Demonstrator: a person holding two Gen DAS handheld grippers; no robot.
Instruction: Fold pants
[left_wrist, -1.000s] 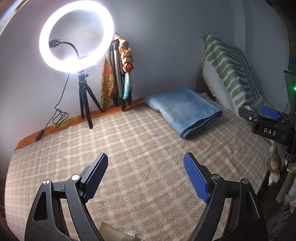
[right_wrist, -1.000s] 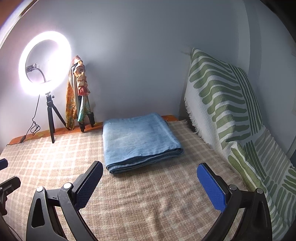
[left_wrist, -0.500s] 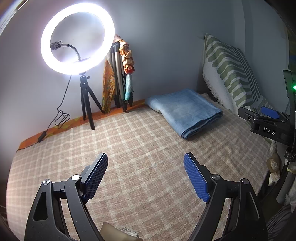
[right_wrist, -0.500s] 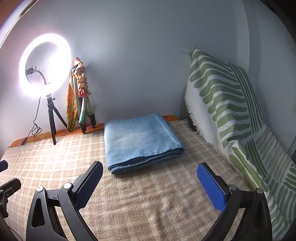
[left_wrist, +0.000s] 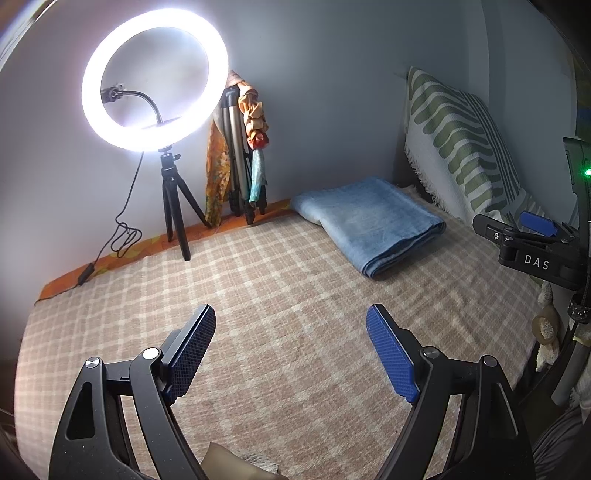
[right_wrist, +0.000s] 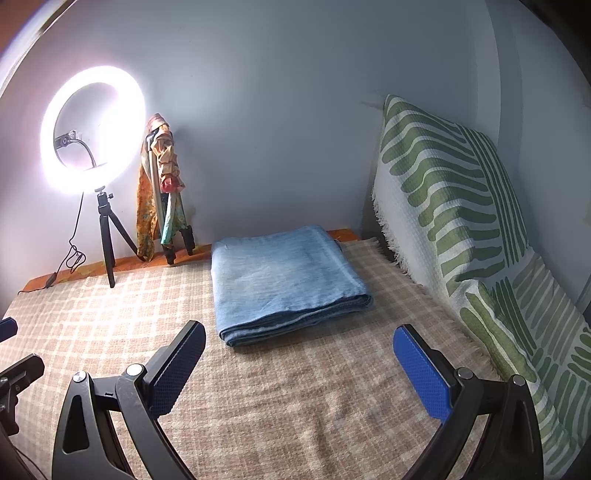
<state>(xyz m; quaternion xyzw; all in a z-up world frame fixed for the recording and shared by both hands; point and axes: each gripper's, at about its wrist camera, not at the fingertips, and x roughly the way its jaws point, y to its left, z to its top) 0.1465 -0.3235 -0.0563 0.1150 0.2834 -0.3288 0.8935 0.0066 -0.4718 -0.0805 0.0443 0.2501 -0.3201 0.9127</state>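
You draw both spread grippers back and a little leftward: the folded pants (right_wrist: 286, 282) and ring light (left_wrist: 153, 79) sit slightly further right in view.

Plain grey wall (right_wrist: 295, 110) ahead. Lit ring light (left_wrist: 153, 79) on tripod, upper left of claw. Checked beige bedcover (left_wrist: 295, 295) below. Green-patterned cushion (right_wrist: 461, 206) right.

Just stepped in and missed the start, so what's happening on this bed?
A person holds a two-finger gripper in each hand above a checked bedspread. The left gripper and the right gripper are both open and hold nothing. The blue pants lie folded in a neat stack near the wall, apart from both grippers. A lit ring light on a tripod stands at the bed's far edge, and a green-patterned cushion leans on the right.
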